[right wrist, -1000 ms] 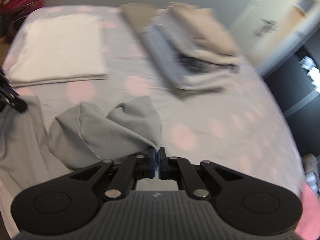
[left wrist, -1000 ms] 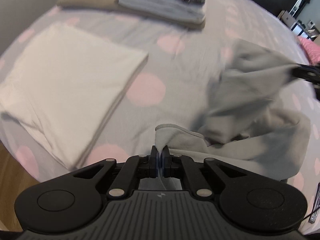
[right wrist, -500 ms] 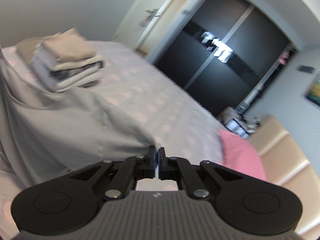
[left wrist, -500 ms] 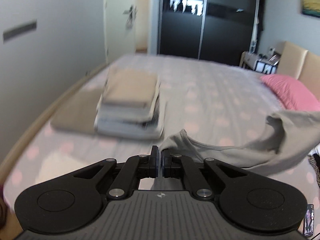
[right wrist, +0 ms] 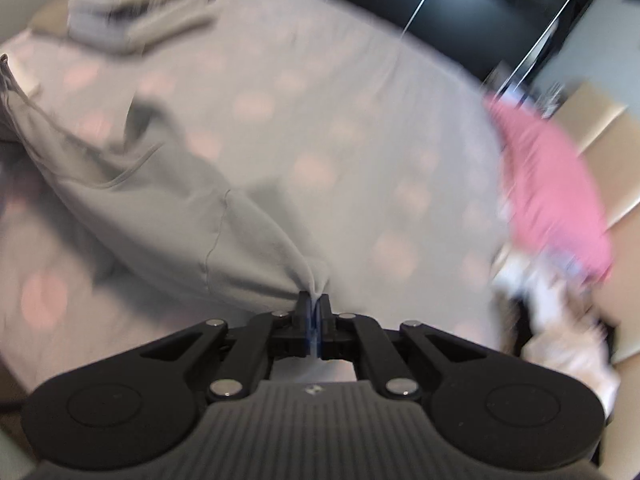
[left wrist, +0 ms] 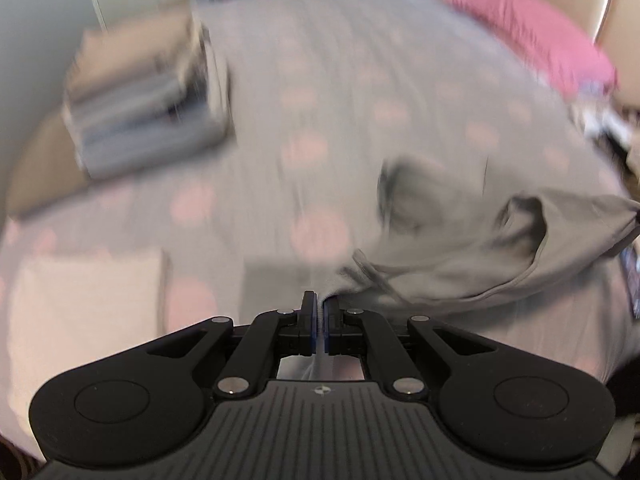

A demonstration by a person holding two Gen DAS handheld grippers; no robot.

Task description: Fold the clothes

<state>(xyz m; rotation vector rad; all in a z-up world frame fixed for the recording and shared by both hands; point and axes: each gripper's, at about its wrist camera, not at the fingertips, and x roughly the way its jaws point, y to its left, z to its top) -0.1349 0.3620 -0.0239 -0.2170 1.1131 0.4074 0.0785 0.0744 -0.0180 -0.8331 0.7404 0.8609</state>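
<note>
Both views blurred by motion; detail is soft.

Left claw: jaws pressed together on an edge of the grey garment, cloth pinched between the pads at lower centre of the frame. Right claw: likewise closed on a bunched corner of the same grey garment, fabric rising out of the pinch at lower centre.

Garment: spans between the two claws, loose and sagging, with deep folds and a curved seam or hem visible. In the left view it fills the right half of the frame; in the right view it drapes toward the left edge. Whether any part rests on the bed I cannot tell through the blur. It is not flat and shows no tidy fold.

Already folded, as it lies: a stack of folded clothes at upper left of the left view, same stack at upper left of the right view; a white folded piece at lower left of the left view. A pink pillow sits at the right. Pale cloth shows at lower right of the right view, too smeared to identify.

Judgement: several items look done; the grey garment is mid-handling, spread by two corners, and by my reading needs laying flat and folding. Whether the pale cloth is more laundry is unclear.
</note>
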